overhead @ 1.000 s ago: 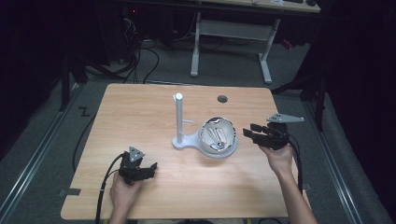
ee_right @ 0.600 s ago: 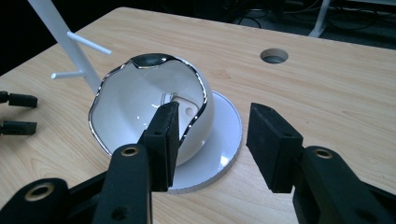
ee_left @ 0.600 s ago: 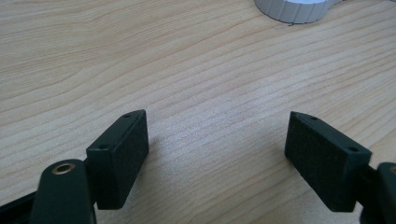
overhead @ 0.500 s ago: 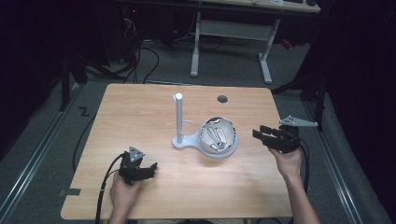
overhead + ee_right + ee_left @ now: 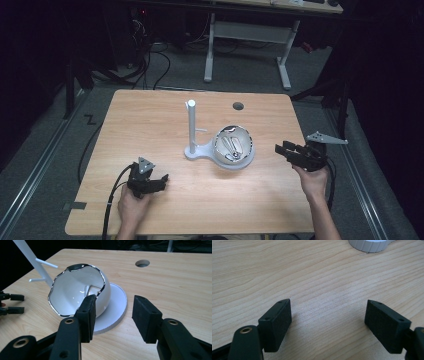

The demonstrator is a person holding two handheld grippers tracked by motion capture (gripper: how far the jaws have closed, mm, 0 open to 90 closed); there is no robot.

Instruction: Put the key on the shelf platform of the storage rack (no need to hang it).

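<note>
Jaws, left gripper (image 5: 328, 315): spread wide over bare wood, nothing between them.
Jaws, right gripper (image 5: 113, 315): parted, empty, aimed at the bowl.
Bowl (image 5: 80, 291): white, wavy chrome-edged rim, tipped on its side, mouth toward the right gripper; rests on a round white base (image 5: 115, 307).
Post (image 5: 191, 125): white, upright, with small side pegs, joined to the base, just left of the bowl.
Table (image 5: 150, 115): light wood, round cable hole (image 5: 238, 106) near the far edge.
Writing: none legible.
Left hand (image 5: 132, 205): low at the near-left edge, well apart from the base.
Right hand (image 5: 314, 182): at the right edge, gripper levelled leftward, near the bowl, not touching.
</note>
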